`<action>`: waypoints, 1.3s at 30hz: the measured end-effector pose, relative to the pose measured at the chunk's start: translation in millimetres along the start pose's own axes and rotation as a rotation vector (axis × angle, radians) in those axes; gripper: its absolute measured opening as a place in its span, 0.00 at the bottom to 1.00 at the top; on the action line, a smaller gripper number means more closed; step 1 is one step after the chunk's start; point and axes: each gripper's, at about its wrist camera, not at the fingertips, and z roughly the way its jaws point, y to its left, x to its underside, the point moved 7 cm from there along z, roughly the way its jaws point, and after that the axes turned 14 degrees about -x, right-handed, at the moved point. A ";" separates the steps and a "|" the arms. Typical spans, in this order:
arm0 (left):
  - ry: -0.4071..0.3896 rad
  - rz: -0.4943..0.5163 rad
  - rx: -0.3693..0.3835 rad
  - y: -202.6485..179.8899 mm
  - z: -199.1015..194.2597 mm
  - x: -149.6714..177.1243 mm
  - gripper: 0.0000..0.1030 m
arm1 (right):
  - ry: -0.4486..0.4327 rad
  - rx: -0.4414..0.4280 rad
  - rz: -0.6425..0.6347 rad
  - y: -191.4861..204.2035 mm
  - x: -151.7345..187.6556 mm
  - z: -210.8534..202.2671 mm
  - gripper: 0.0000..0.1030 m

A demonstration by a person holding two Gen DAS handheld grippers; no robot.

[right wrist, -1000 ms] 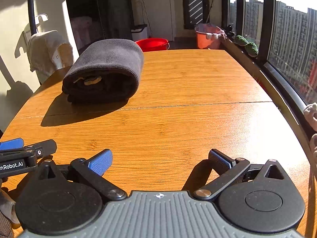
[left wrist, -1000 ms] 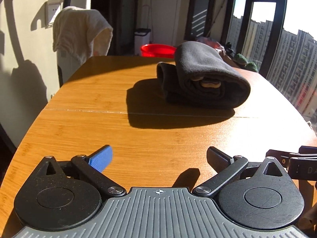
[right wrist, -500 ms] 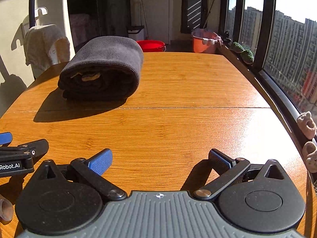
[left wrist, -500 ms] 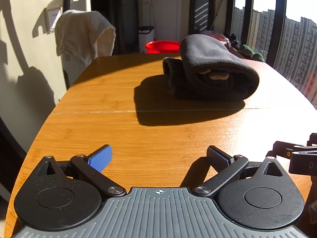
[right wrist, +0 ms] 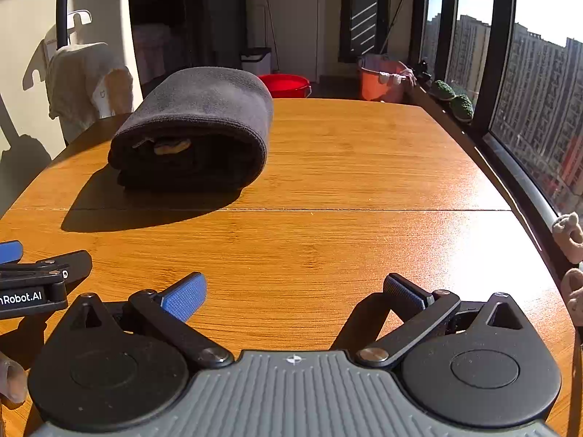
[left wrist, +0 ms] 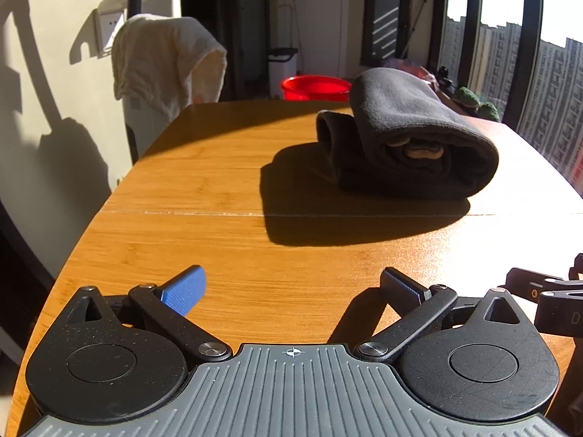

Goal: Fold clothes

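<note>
Charcoal fleece garment, folded into a thick soft bundle w/ a tan label peeking from the open end, sits on the far half of the honey-coloured wooden table, just past the seam line, well apart from both tools. Since a sec ago the bundle itself hasn't shifted on the table; only the views have drifted a bit, lifting and swinging slightly, so the room shows more upright. Judgement: folding looks done, and both tools are backed off, prob. waiting or finishing. Left gripper hovers over the near edge, jaws spread wide, nothing between them; right gripper same, wide apart and empty, beside it. Each shows in the other's view at the frame edge. Containers: round red plastic basin on the floor behind the table, contents not visible from here; orange plastic bucket near the window w/ pale cloth draped over its rim, inside can't tell; white lidded bin by the doorway, shut. Cream towel hangs over a white appliance at left.
</note>
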 end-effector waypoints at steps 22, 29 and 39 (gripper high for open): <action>0.000 0.025 0.028 -1.5 0.5 -0.2 1.00 | -0.003 -0.005 0.003 2.0 -0.2 1.1 1.00; -0.003 0.023 0.025 -0.8 0.6 0.1 1.00 | -0.003 -0.005 0.003 2.1 -0.3 1.1 1.00; -0.004 0.022 0.023 -1.5 0.5 0.1 1.00 | -0.004 -0.005 0.003 2.8 -0.4 1.6 1.00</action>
